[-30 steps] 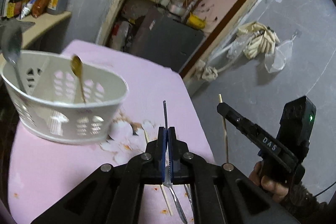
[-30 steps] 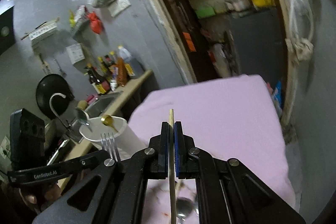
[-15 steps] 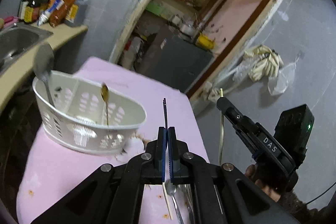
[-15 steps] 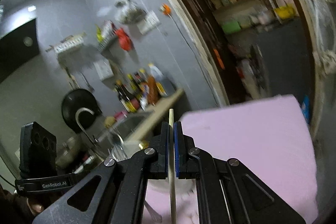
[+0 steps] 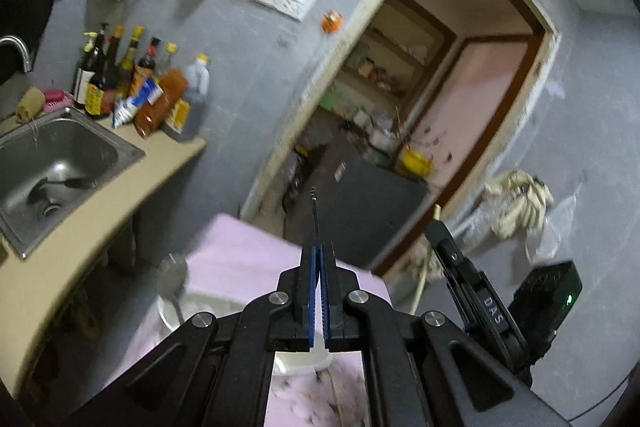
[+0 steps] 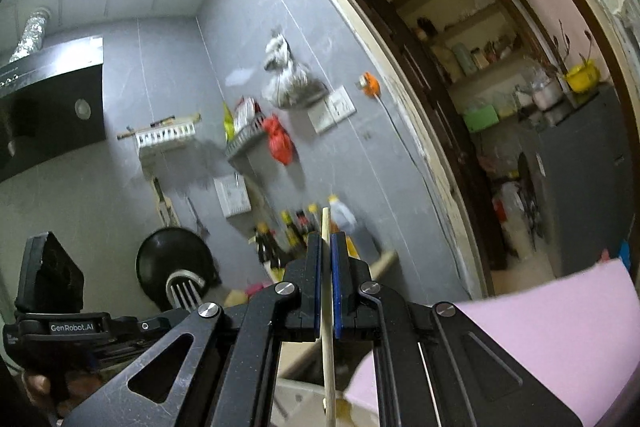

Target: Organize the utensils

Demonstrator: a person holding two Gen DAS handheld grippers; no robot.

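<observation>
Both grippers are raised above the white basket (image 5: 176, 311): left gripper (image 5: 319, 291) pinches a fork (image 5: 315, 215) upright, right gripper (image 6: 326, 287) clamps a chopstick (image 6: 329, 359), likely for dropping them in vertically.

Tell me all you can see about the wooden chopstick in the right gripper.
The chopstick is a thin, pale, straight stick, wood by its look. It stands nearly upright, clamped between the blue pads of the right gripper, its tip just above them. Its lower end runs out of the frame. Only the pads visibly touch it.
</observation>
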